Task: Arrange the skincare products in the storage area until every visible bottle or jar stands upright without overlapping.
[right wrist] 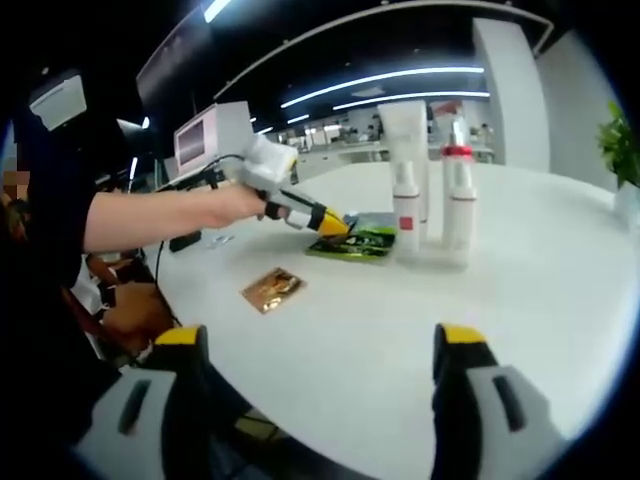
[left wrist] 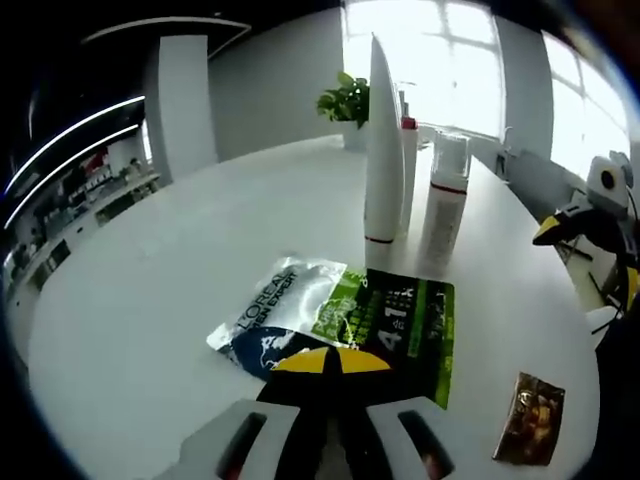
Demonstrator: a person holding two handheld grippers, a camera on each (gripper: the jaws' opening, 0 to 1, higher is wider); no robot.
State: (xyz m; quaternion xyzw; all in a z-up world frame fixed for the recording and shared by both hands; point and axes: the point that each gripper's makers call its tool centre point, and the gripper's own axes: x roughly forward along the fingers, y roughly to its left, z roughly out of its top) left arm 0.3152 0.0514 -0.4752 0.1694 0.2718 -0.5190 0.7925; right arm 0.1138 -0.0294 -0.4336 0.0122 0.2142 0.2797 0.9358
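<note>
Three white containers stand upright in a close group on the round white table [left wrist: 150, 300]: a tall tube [left wrist: 382, 140] [right wrist: 405, 170] on its cap, a red-capped bottle [left wrist: 409, 170] right behind it, and a bottle with a red band [left wrist: 445, 195] [right wrist: 458, 195]. In front of them lie a silver sachet [left wrist: 272, 308] and a green sachet [left wrist: 405, 320] [right wrist: 365, 243], overlapping. My left gripper [left wrist: 330, 362] [right wrist: 335, 225] is shut, its yellow tips at the sachets' near edge; whether it pinches one is unclear. My right gripper [right wrist: 320, 345] is open over the table's edge, apart from everything.
A gold-brown sachet [left wrist: 530, 418] [right wrist: 272, 288] lies alone near the table edge. A potted plant [left wrist: 348, 100] stands at the far side. A person's arm [right wrist: 160, 215] reaches over the table holding the left gripper. Shelves and a screen [right wrist: 210, 135] are beyond.
</note>
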